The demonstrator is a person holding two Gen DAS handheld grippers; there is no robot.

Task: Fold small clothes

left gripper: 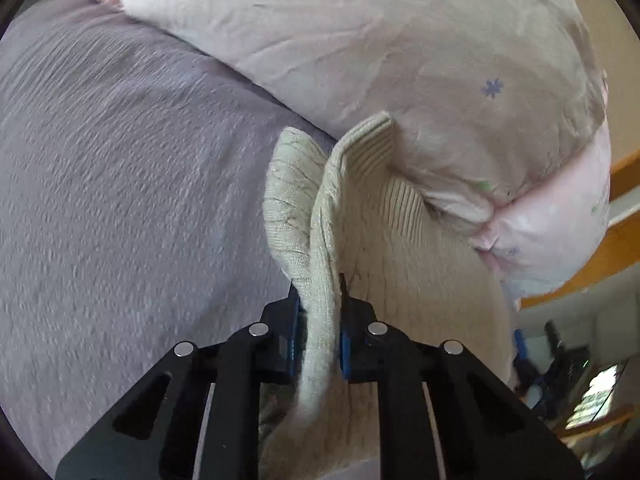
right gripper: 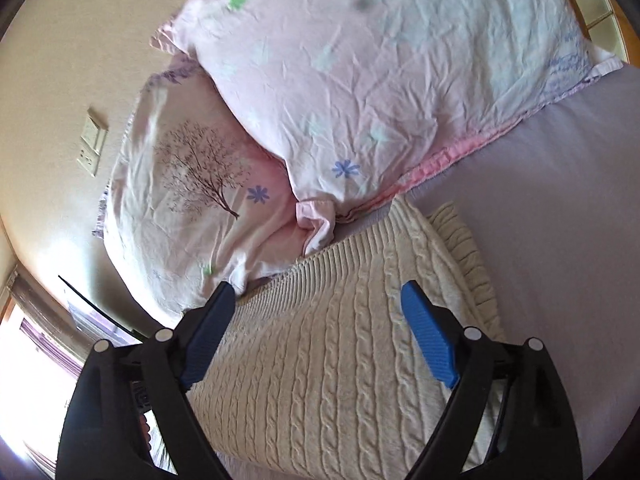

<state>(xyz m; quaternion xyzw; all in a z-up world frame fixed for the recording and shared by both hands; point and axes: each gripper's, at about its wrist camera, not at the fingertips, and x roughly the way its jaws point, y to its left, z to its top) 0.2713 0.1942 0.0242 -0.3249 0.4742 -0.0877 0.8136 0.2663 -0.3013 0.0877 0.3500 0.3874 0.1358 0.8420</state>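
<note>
A cream cable-knit sweater [right gripper: 340, 352] lies on the lilac bed sheet [right gripper: 560, 208], its ribbed hem toward the pillows. My left gripper [left gripper: 320, 284] is shut on a fold of the sweater [left gripper: 320, 208] and holds it lifted off the bed; the rest of the knit [left gripper: 420, 280] drapes to the right. My right gripper [right gripper: 318, 292] is open, its blue pads [right gripper: 430, 340] spread over the sweater's hem end, holding nothing.
A pink flower-print pillow [right gripper: 380, 80] and a tree-print pillow [right gripper: 192, 184] lie just beyond the sweater, also the pillow in the left wrist view [left gripper: 380, 48]. A wall with a socket plate [right gripper: 93, 142] stands behind. The wooden bed frame [left gripper: 624, 184] is at the right.
</note>
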